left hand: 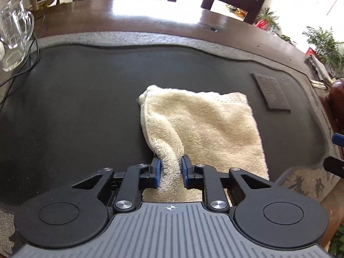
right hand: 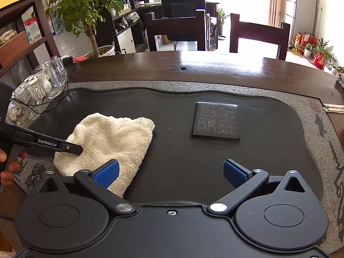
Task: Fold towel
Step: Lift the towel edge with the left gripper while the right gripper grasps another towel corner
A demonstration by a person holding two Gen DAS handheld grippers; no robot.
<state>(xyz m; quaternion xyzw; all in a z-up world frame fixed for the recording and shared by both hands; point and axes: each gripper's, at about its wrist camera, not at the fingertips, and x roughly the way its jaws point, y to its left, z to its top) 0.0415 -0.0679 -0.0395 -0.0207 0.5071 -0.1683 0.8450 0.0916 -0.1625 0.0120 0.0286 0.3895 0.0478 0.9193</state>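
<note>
So the dark wooden table (right hand: 215,68) filled most of both views, and sunk into it was a big black stone tea tray (right hand: 182,150) with a rough grey rim. The cream towel (right hand: 107,137) lay on the left side of that tray in the right wrist view, already doubled over, with its lacy hem at the far right corner. To the right of the towel, well apart from it, a square carved seal block (right hand: 216,121) sat set into the tray. A bunch of clear glass mugs (right hand: 54,77) stood at the far left edge of the table.

The left gripper (left hand: 171,175) was clamped on a bunched-up near edge of the towel (left hand: 200,129), the fabric squeezed between its blue pads (left hand: 158,174) and lifted into a ridge. The right gripper (right hand: 171,172) was spread wide, nothing in it, with its left pad (right hand: 106,175) over the towel's near right corner.
</note>
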